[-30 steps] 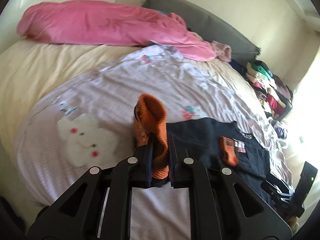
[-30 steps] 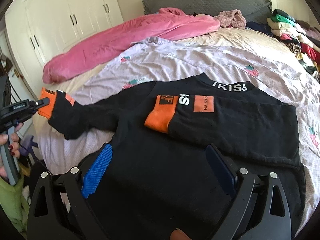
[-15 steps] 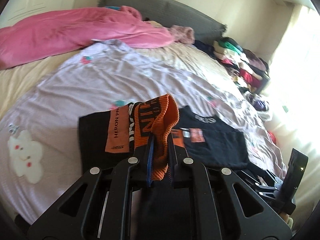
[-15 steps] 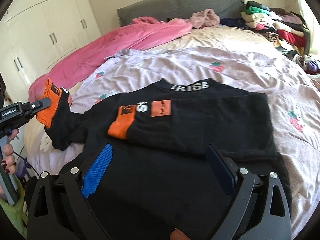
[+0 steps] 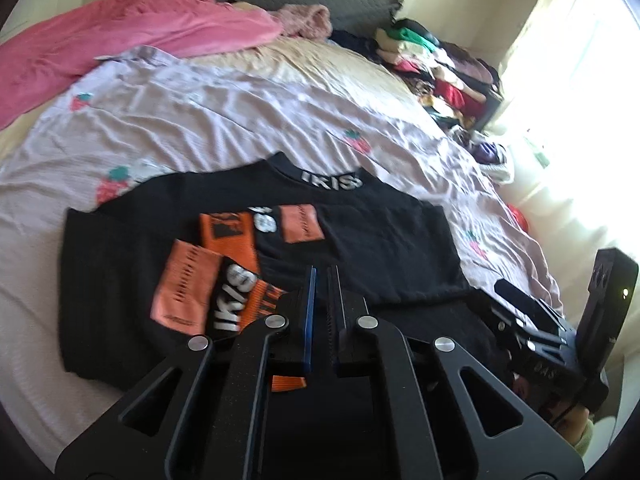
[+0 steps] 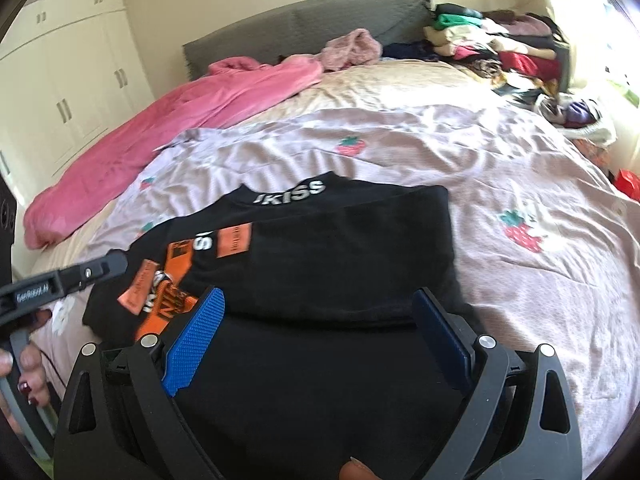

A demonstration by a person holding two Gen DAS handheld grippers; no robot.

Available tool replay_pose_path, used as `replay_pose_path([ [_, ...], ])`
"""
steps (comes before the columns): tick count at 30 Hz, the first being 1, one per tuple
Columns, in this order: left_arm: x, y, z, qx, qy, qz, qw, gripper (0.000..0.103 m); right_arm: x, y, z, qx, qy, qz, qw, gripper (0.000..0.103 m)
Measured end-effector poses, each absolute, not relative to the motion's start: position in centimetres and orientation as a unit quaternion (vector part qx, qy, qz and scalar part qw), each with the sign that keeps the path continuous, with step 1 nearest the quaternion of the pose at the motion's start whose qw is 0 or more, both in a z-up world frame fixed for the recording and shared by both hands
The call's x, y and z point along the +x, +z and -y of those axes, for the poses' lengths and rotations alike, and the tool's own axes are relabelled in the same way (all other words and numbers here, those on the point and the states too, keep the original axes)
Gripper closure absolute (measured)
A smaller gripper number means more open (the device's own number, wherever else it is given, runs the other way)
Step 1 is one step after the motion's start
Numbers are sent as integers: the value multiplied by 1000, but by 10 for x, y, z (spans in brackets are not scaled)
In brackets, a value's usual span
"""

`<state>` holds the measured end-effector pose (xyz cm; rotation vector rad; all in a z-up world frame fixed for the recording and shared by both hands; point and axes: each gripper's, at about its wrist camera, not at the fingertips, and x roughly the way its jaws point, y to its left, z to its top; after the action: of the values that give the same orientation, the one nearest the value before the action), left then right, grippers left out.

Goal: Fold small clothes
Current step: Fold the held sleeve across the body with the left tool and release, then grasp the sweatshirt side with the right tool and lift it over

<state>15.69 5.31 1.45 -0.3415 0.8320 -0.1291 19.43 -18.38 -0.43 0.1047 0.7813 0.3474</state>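
A small black long-sleeved top with orange cuffs and white lettering (image 6: 332, 248) lies spread on the wrinkled lilac strawberry-print bedsheet (image 5: 224, 120) of the bed, its collar pointing toward the grey headboard (image 6: 304, 28). Both sleeves are now laid across the chest: the first orange ribbed cuff (image 5: 230, 236) rests near the middle of the body, and the second orange cuff (image 5: 266, 300) lies just below it, right at the tip of the left tool (image 5: 322, 284). That left tool has its pads drawn together; the cuff sits under and beside them, and a strip of orange shows beneath the linkage, but whether fabric is pinched between the pads I cannot tell for sure. The right tool (image 6: 316, 320) hangs over the lower part of the top with its blue pads standing wide apart, gripping nothing. The step in hand looks like the sleeve fold, second sleeve being set down on the body. The next move, as I judge it, calls for the left tool to leave the cuff lying flat and for both tools to catch the hem near the front edge and carry it up toward the collar, without dragging the folded sleeves out of place.
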Motion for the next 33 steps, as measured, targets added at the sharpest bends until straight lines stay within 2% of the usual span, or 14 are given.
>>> replay_pose_path([
  [4, 156, 14, -53, -161, -60, -402, 899, 99, 196, -8, 187, 70, 180, -387, 902, 9],
  [6, 155, 16, -60, -157, -50, -399, 902, 85, 195, -8, 177, 73, 208, -389, 894, 9],
  [10, 151, 18, -80, -134, -8, -391, 911, 69, 189, -8, 146, 58, 259, -396, 879, 9],
  [12, 150, 17, -92, -135, 8, -391, 910, 58, 187, -11, 129, 53, 286, -403, 868, 9],
  [19, 139, 14, -122, -126, 47, -389, 912, 37, 197, -34, 80, 37, 332, -453, 827, 10],
  [21, 137, 13, -126, -118, 56, -389, 912, 32, 200, -42, 72, 36, 340, -466, 816, 18],
  [22, 136, 12, -129, -110, 63, -389, 912, 30, 202, -46, 67, 36, 345, -474, 809, 20],
  [24, 133, 11, -134, -107, 70, -388, 913, 28, 205, -54, 57, 25, 348, -486, 802, 32],
  [33, 127, 6, -155, -122, 74, -386, 911, 28, 223, -72, 30, -14, 342, -500, 796, 48],
])
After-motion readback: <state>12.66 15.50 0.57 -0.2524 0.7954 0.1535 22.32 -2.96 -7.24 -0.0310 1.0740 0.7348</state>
